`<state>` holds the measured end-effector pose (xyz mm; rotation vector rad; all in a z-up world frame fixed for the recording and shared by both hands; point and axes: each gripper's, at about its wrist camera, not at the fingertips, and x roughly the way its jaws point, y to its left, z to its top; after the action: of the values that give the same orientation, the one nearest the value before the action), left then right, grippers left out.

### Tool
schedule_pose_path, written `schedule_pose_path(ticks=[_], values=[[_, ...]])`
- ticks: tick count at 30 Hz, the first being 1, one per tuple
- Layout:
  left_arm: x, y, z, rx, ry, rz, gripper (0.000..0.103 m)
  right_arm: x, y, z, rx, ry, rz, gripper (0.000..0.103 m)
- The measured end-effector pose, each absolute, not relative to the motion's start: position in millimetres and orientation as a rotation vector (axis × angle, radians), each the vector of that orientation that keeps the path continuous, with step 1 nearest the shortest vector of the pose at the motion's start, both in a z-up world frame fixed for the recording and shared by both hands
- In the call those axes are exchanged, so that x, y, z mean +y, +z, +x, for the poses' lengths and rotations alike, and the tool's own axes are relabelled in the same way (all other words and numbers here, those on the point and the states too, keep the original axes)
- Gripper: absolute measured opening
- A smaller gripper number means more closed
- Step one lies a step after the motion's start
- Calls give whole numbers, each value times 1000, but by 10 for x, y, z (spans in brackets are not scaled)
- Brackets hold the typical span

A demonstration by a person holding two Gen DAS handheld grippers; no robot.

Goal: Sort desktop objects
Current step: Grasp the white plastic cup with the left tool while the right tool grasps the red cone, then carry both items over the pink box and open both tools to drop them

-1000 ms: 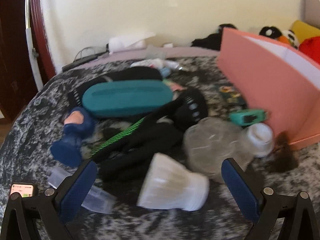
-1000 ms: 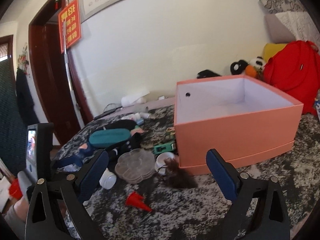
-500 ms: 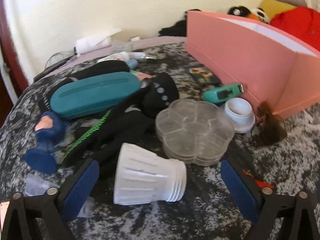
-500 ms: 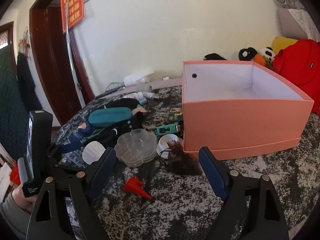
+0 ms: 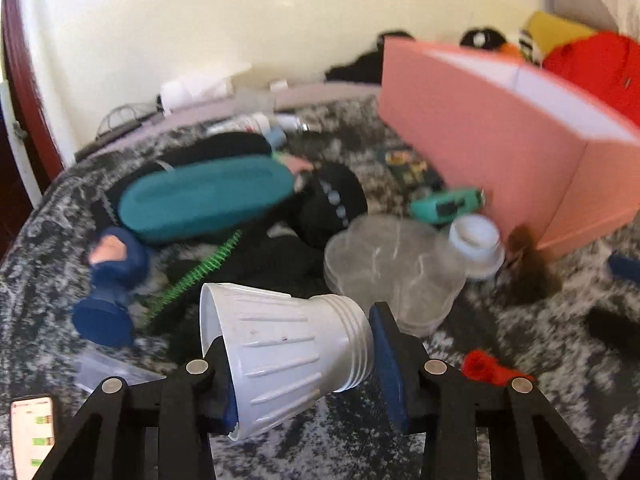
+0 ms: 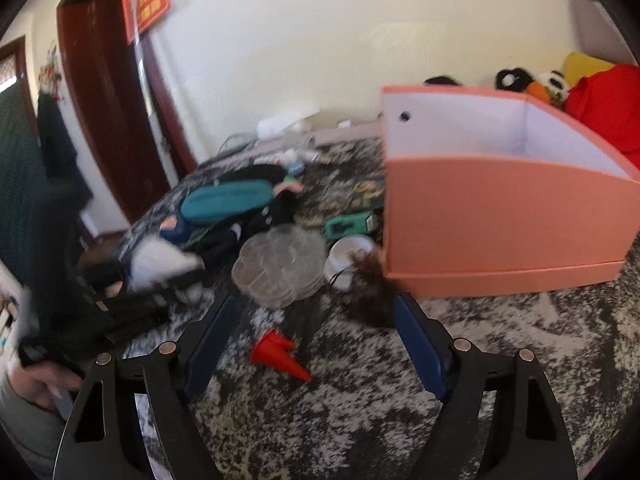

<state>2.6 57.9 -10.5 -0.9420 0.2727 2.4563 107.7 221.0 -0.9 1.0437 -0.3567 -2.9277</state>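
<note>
Closed my left gripper (image 5: pixel 304 364) onto that white ribbed cup (image 5: pixel 288 344) since a moment ago, lifted off the table, right gripper (image 6: pixel 316 344) hung wide open over the red cone (image 6: pixel 278 354), pink box (image 6: pixel 500 224) just behind.

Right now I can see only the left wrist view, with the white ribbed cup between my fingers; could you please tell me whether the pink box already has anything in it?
Observer: In the right wrist view, the part of the pink box interior that shows is bare white. The floor just behind its front wall is hidden. There looks to be room for your white ribbed cup.
Operator: Thank you. Is the right gripper carrying anything?
Observer: No. The right gripper is open and holds nothing. A red cone lies on the cloth, between its fingers in that view.
</note>
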Motion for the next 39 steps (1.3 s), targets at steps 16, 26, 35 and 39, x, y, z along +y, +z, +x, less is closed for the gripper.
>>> schedule_pose_path(ticks=[16, 26, 35, 39], values=[[249, -22, 52, 190, 2505, -954, 46, 1819, -620, 601, -194, -2682, 1362, 39], [276, 99, 104, 172, 2516, -907, 46, 1759, -289, 919, -142, -2768, 1125, 38], [630, 241, 184, 177, 2494, -850, 46, 1960, 239, 1174, -137, -3006, 806, 38], [871, 387, 223, 185, 2491, -790, 46, 2098, 492, 1288, -96, -3094, 675, 38]])
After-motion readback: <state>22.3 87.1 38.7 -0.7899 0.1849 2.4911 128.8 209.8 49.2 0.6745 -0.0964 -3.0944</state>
